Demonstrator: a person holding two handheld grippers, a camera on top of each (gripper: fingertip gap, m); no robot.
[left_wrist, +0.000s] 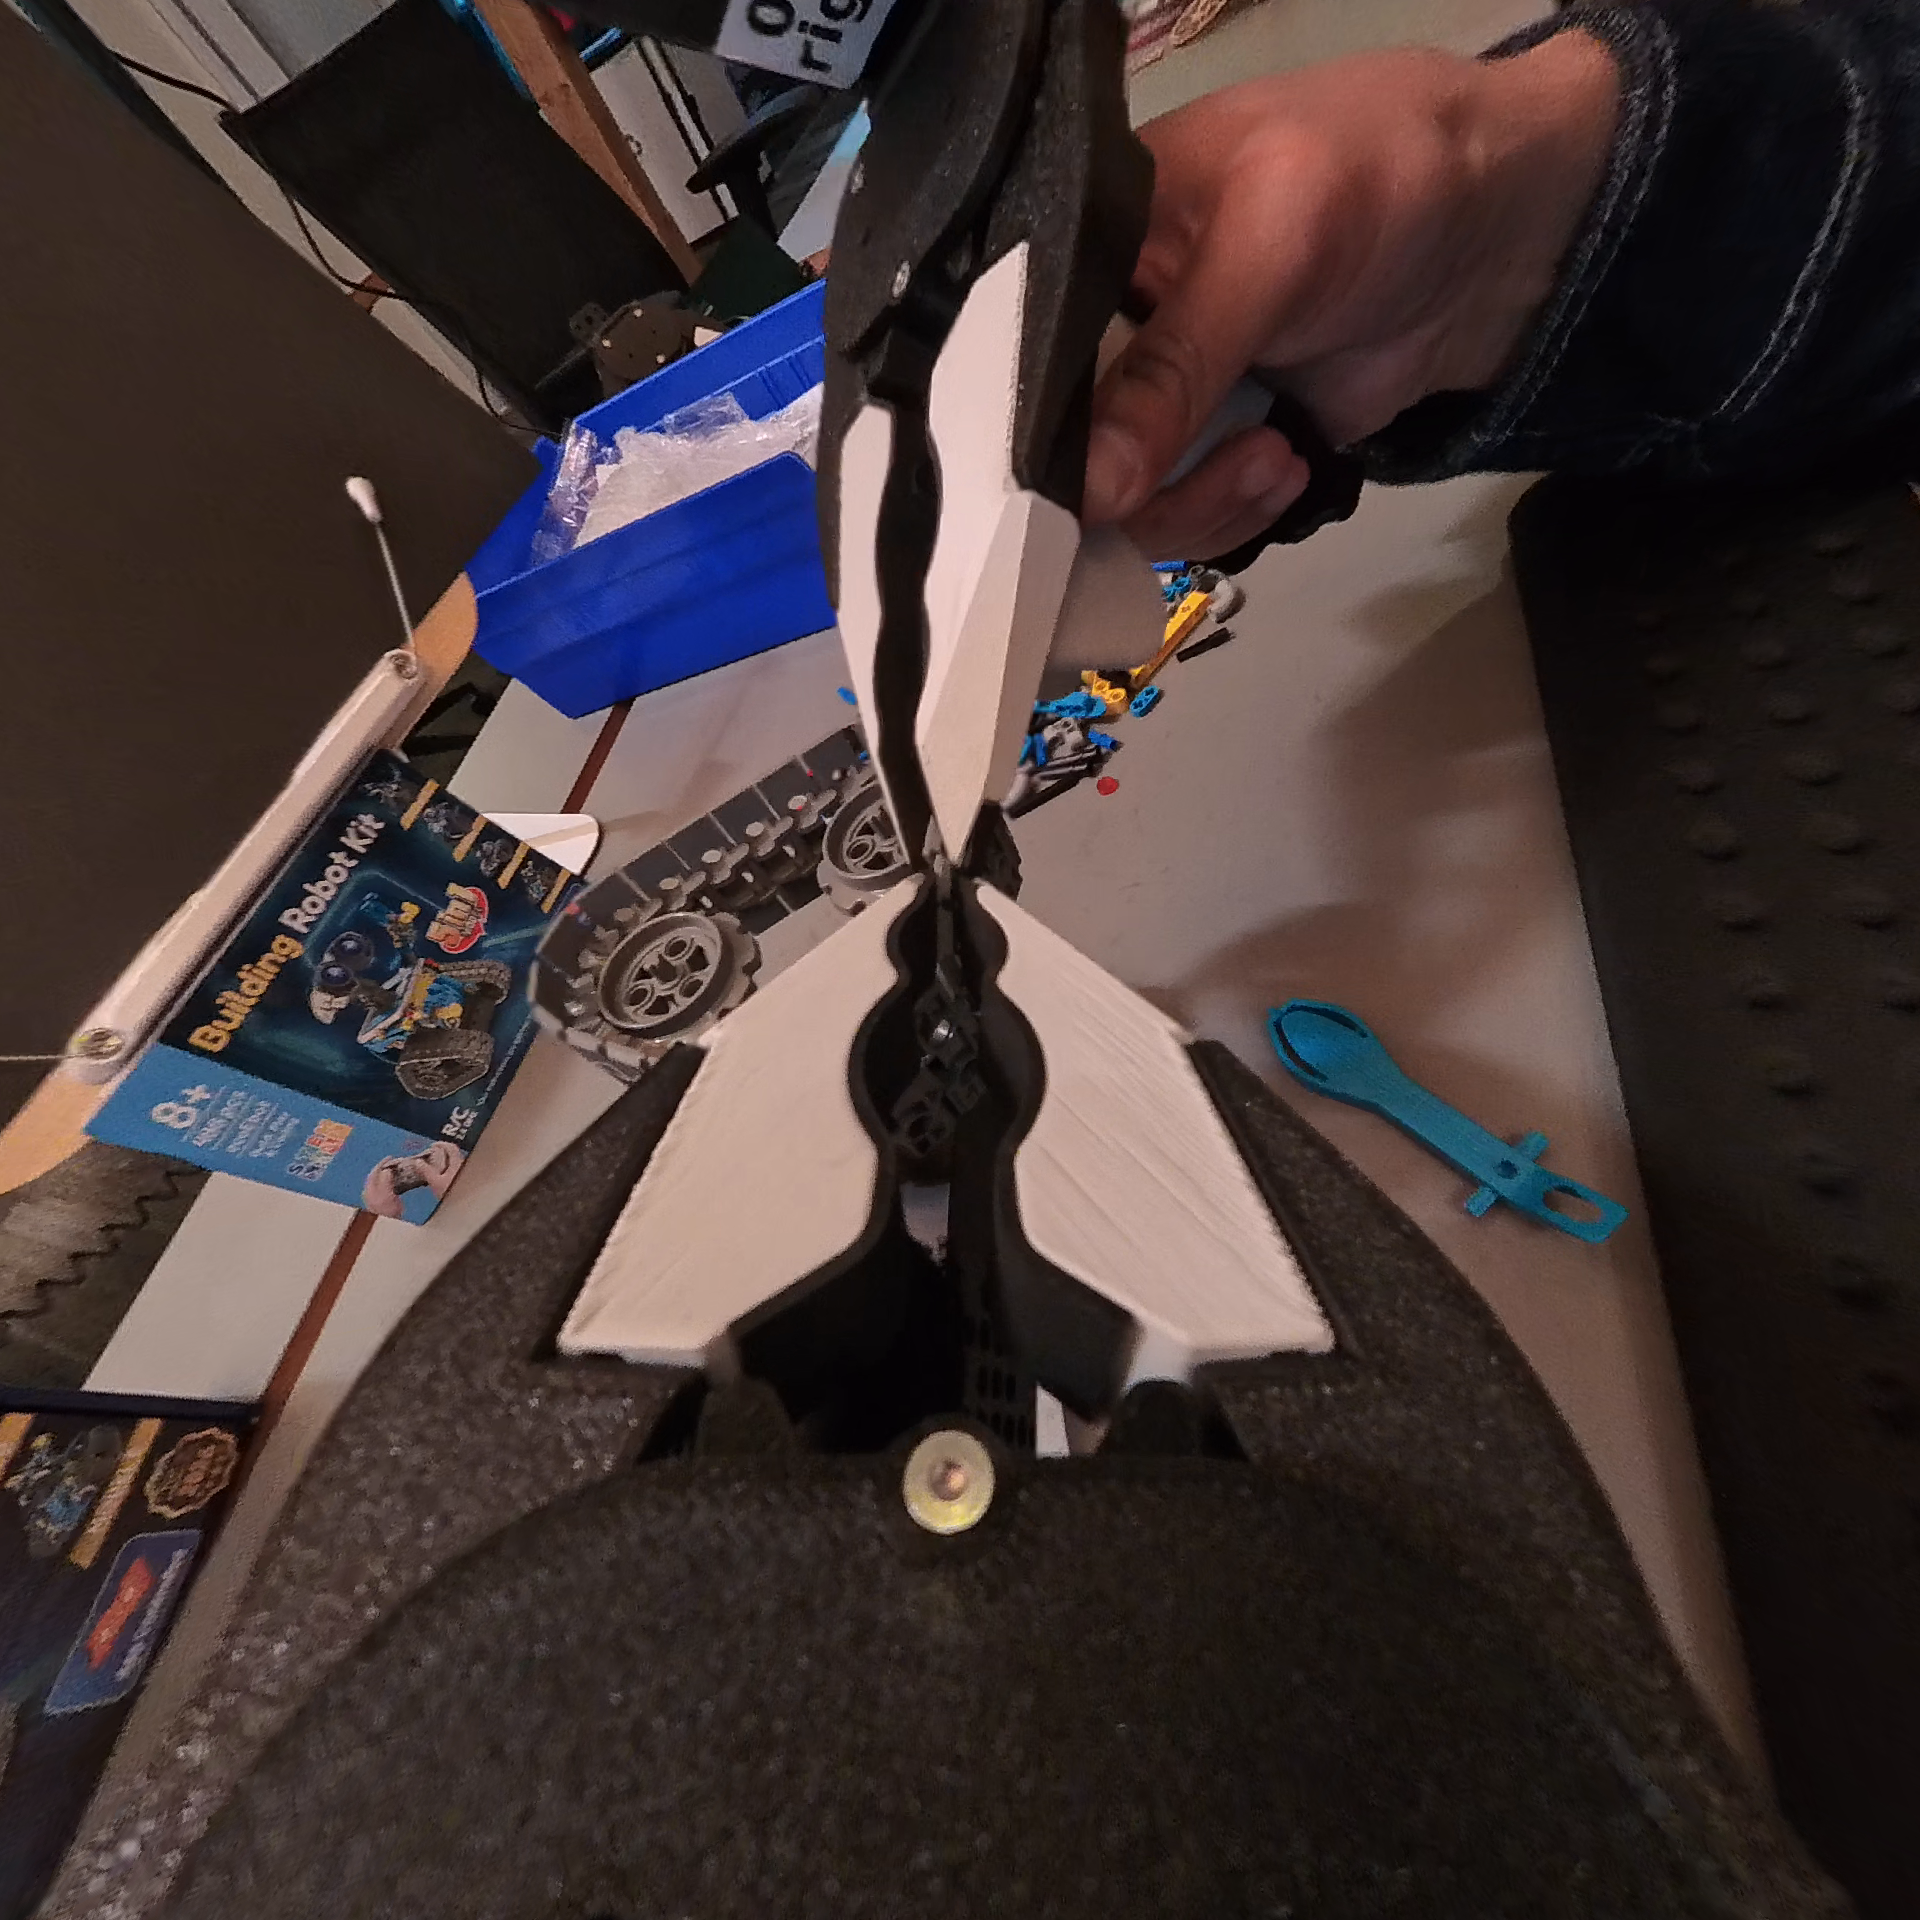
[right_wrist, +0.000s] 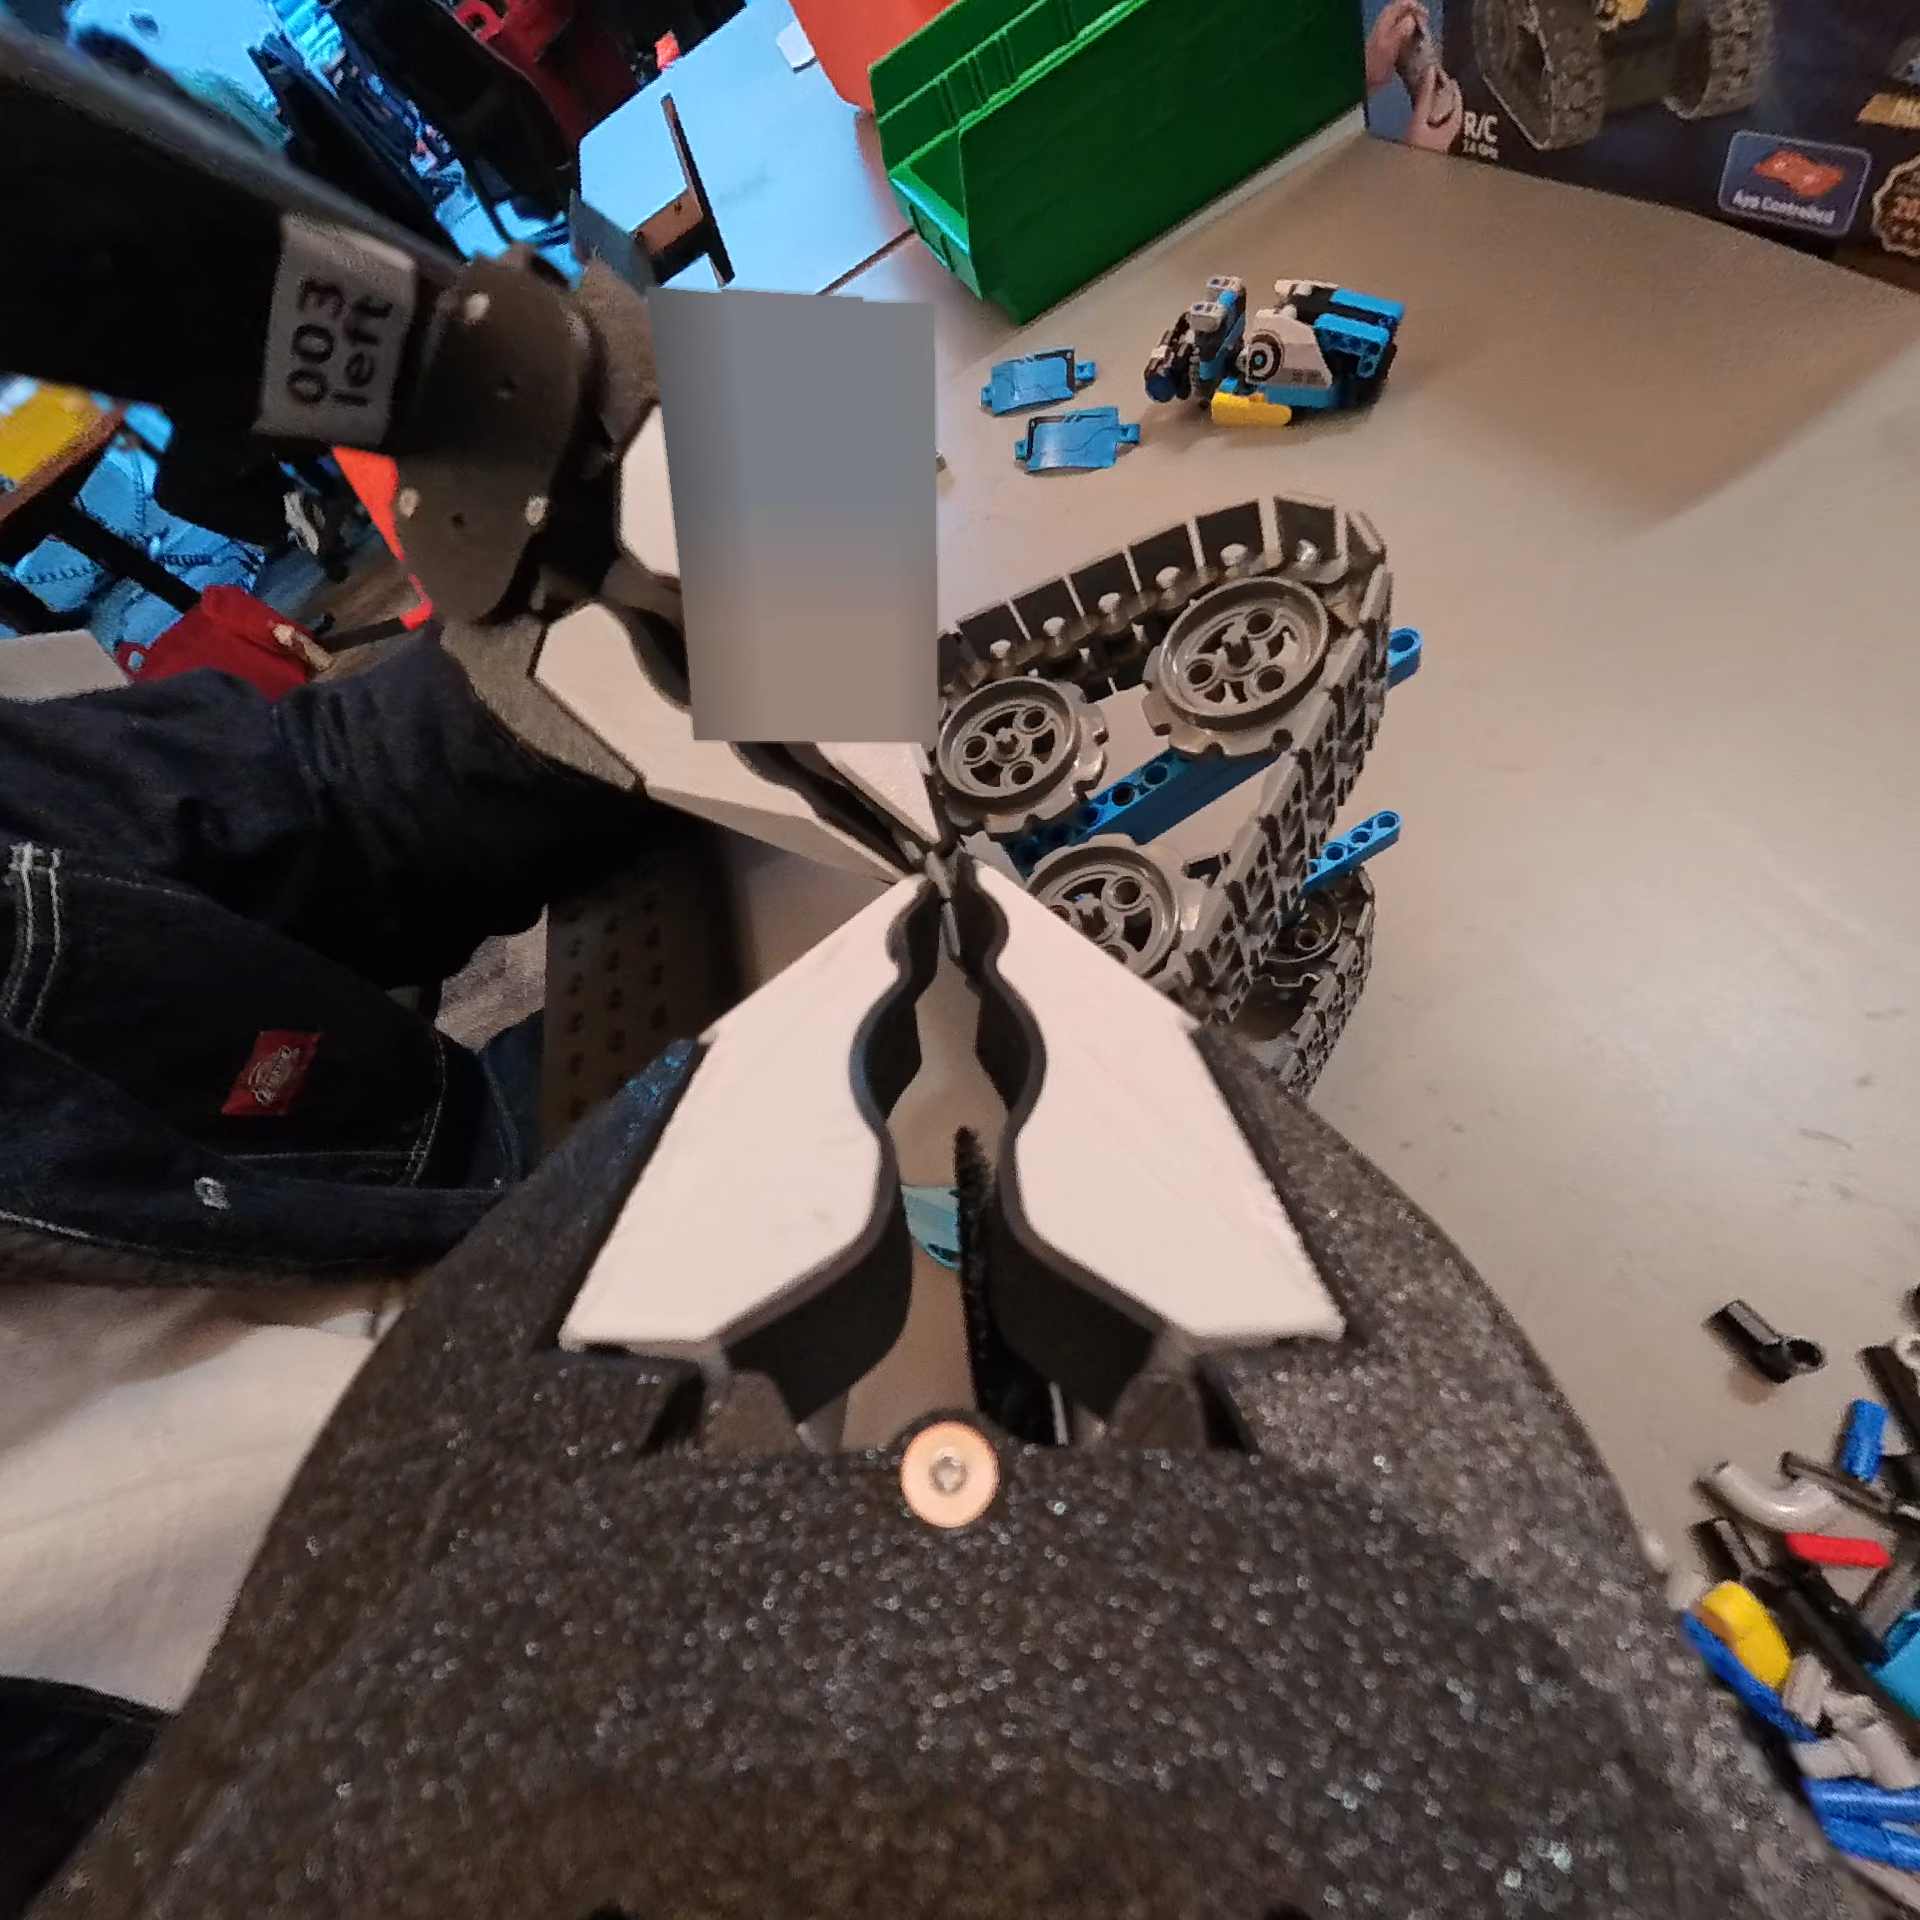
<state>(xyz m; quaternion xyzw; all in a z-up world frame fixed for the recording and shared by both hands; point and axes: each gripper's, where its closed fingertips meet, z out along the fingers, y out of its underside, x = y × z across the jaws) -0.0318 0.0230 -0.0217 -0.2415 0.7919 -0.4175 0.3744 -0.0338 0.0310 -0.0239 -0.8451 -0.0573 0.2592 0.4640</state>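
Both my grippers meet tip to tip on a strip of black track links, just in front of the tracked vehicle.

My left gripper (left_wrist: 943, 883) has its fingers pressed together on a short black link strip (left_wrist: 940, 1049) that runs back between them. My right gripper (right_wrist: 948, 883) comes in from the far side and pinches the same strip at its tips; my hand (left_wrist: 1340, 281) grips its handle. Just beyond the tips stands the tracked vehicle (right_wrist: 1226, 769), grey wheels inside a black belt on blue beams. On the table (left_wrist: 1351, 831), a blue plastic tool (left_wrist: 1434, 1122) lies to the right and a kit box (left_wrist: 343, 997) to the left, with a blue bin (left_wrist: 665, 561) farther off. Loose parts (right_wrist: 1829, 1558) sit near right in the right wrist view, with a green bin (right_wrist: 1091, 135) far off and a small blue robot build (right_wrist: 1278, 353) beside it.
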